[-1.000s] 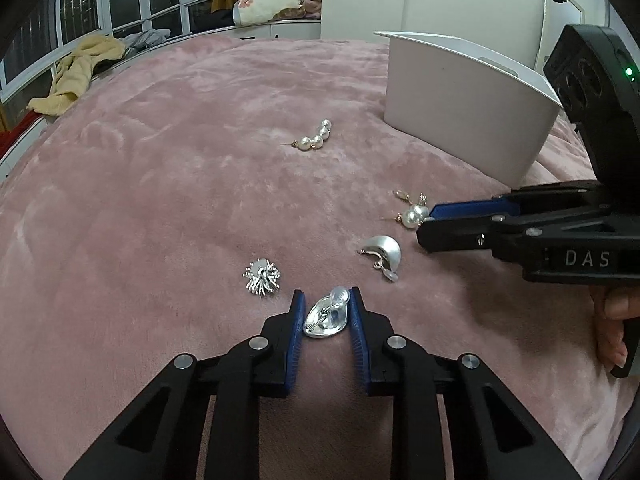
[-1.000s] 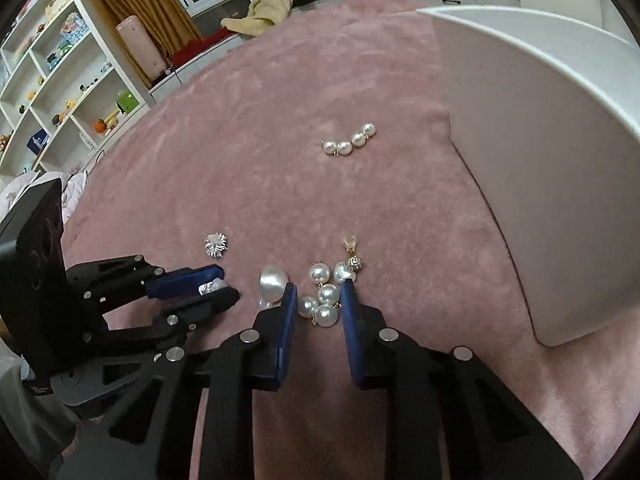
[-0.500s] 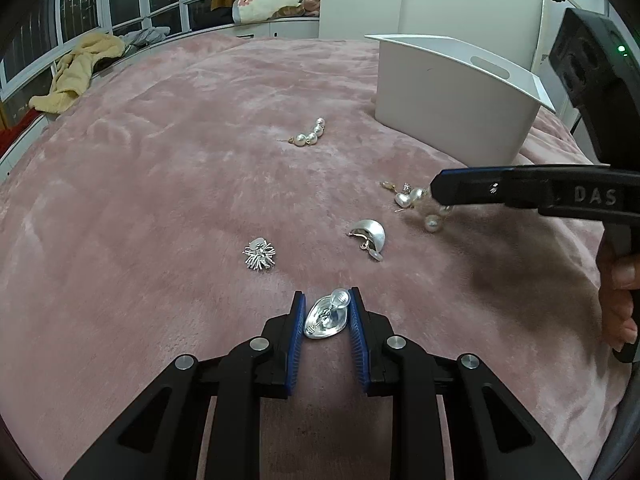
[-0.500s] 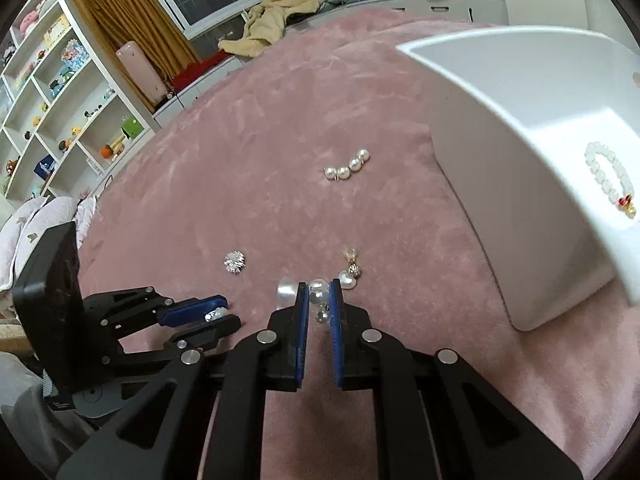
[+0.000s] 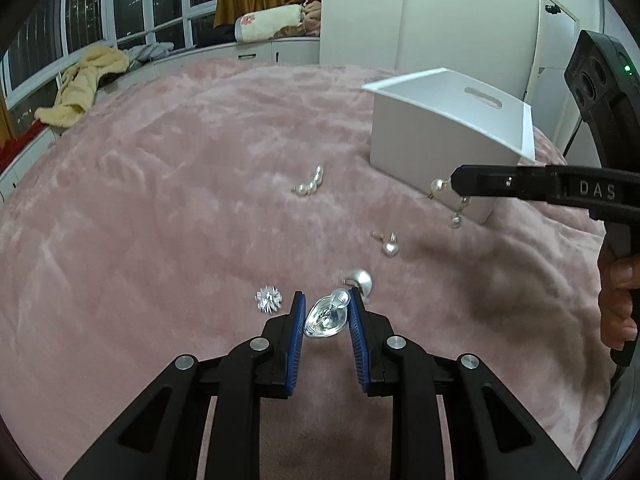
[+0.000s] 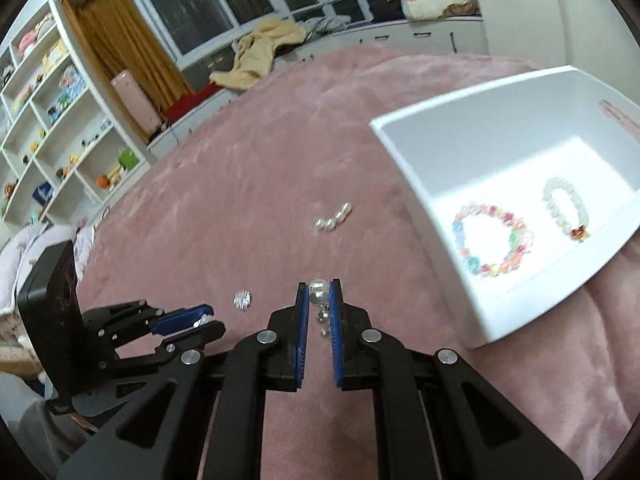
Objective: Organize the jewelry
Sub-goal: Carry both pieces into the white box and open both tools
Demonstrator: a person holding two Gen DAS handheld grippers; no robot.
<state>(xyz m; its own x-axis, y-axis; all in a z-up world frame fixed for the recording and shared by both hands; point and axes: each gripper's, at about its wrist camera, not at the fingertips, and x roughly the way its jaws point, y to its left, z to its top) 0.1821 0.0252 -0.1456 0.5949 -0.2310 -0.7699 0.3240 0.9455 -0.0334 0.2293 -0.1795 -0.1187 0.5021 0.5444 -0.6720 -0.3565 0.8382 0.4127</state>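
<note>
My left gripper (image 5: pixel 326 312) is shut on a silver leaf-shaped earring (image 5: pixel 326 316) and holds it just above the pink blanket. My right gripper (image 6: pixel 319 298) is shut on a pearl drop earring (image 6: pixel 319 296) and holds it in the air left of the white box (image 6: pixel 420 200); the left wrist view shows the pearl earring (image 5: pixel 438 187) hanging from the right gripper (image 5: pixel 456 184) in front of the box (image 5: pixel 432 148). Two bead bracelets (image 6: pixel 492 240) lie inside the box.
On the blanket lie a pearl strand (image 5: pixel 310 184), a pearl stud earring (image 5: pixel 388 246), a silver curved earring (image 5: pixel 360 278) and a silver starburst piece (image 5: pixel 269 300). Shelves (image 6: pixel 48 120) stand at the left, and a yellow cloth (image 5: pixel 80 84) lies on the far window ledge.
My right gripper shut on the pearl earring, lifted it off the blanket and moved up toward the white box. My left gripper rose slightly with the silver earring.
</note>
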